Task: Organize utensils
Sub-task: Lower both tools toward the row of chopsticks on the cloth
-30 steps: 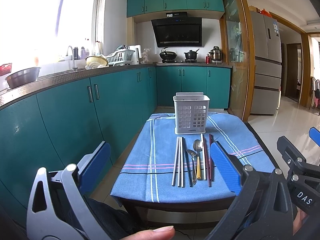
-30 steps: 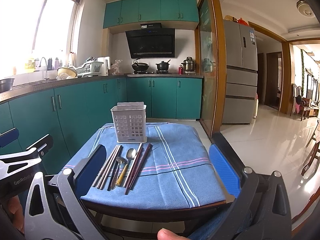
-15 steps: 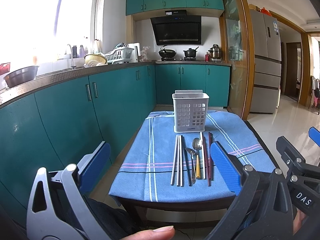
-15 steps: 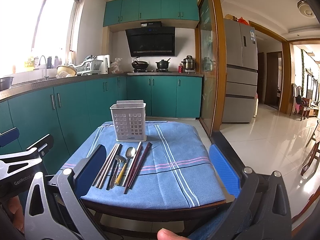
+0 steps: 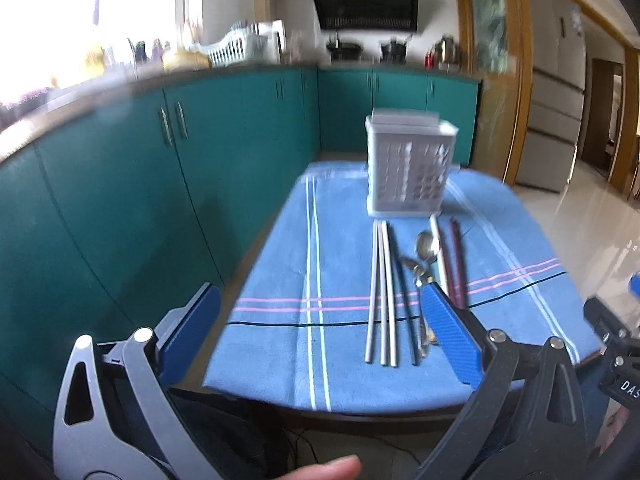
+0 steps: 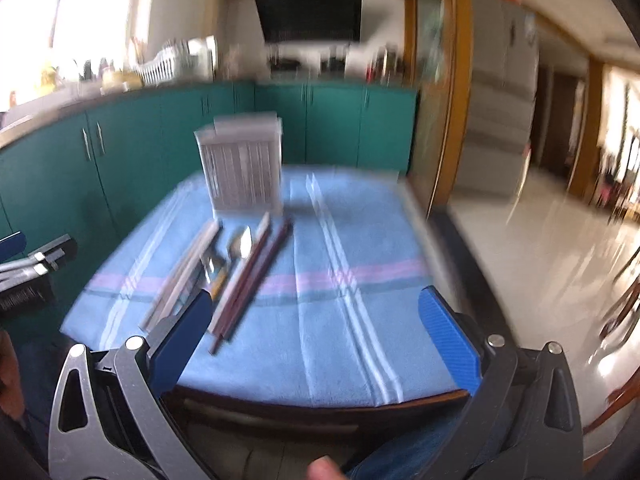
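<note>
A white perforated utensil holder [image 5: 409,172] [image 6: 242,172] stands at the far side of a table under a blue striped cloth [image 5: 340,280] [image 6: 340,280]. In front of it lie silver chopsticks [image 5: 382,292] [image 6: 184,276], a dark pair [image 5: 406,312], two spoons [image 5: 426,246] [image 6: 240,246], and white and dark red chopsticks [image 5: 456,256] [image 6: 256,276]. My left gripper [image 5: 320,328] is open and empty above the table's near edge. My right gripper [image 6: 316,328] is open and empty, to the right of the utensils.
Teal kitchen cabinets [image 5: 120,184] run along the left and back, close to the table's left side. A wooden door frame [image 6: 460,120] and a fridge [image 5: 556,100] stand to the right. Glossy tiled floor [image 6: 540,260] lies to the right of the table.
Both grippers have moved forward and tilted down toward the table, so the utensils and holder look larger and nearer. Both views are motion blurred. Both grippers stayed open.
</note>
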A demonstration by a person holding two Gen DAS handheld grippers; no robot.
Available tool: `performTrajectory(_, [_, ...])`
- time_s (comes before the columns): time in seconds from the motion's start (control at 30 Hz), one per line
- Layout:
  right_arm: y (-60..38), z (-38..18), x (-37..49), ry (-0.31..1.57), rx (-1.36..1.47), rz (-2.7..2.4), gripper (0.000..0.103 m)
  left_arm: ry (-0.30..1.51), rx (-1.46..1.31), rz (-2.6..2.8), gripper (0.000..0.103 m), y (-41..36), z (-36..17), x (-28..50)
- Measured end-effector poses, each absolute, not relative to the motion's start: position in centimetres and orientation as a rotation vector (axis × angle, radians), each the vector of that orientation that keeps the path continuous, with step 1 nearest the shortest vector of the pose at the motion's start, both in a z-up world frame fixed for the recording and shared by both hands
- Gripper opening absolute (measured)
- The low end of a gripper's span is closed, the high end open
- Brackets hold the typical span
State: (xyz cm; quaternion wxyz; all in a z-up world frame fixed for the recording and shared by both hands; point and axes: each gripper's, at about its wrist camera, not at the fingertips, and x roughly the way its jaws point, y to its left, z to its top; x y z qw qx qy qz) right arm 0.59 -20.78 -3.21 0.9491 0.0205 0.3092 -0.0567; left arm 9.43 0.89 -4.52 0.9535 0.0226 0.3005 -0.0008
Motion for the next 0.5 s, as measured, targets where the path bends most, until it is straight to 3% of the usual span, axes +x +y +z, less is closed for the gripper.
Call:
performTrajectory(0.07, [-21.8, -5.1, 3.3, 0.708, 0.077, -0.069, 0.088, 0.658, 0.041, -0.01, 0.092, 1.1, -5.9, 12.2])
performTrajectory(0.13, [-22.4, -6.4, 5.8, 0.774, 0.093, -0.066, 0.068, 0.703, 0.044, -0.028, 0.085, 1.1, -7.1, 14.9])
performTrajectory(0.2, [-22.9, -7.3, 8.7, 0.808, 0.126, -0.04, 0.061, 0.753, 0.038, -0.064, 0.08, 0.9, -8.3, 17.6])
performTrajectory(0.3, [-22.7, -7.9, 13.0, 0.854, 0.131, -0.021, 0.06, 0.832, 0.034, -0.099, 0.076, 0.1, -10.2, 21.6])
performTrajectory(0.43, [-21.6, -8.9, 18.9, 0.929, 0.109, 0.003, 0.059, 0.918, 0.052, -0.124, 0.06, -1.1, -12.2, 25.5])
performTrajectory(0.5, [-21.4, -9.8, 21.7, 0.978, 0.098, 0.006, 0.054, 0.955, 0.052, -0.121, 0.055, -1.3, -13.0, 27.0])
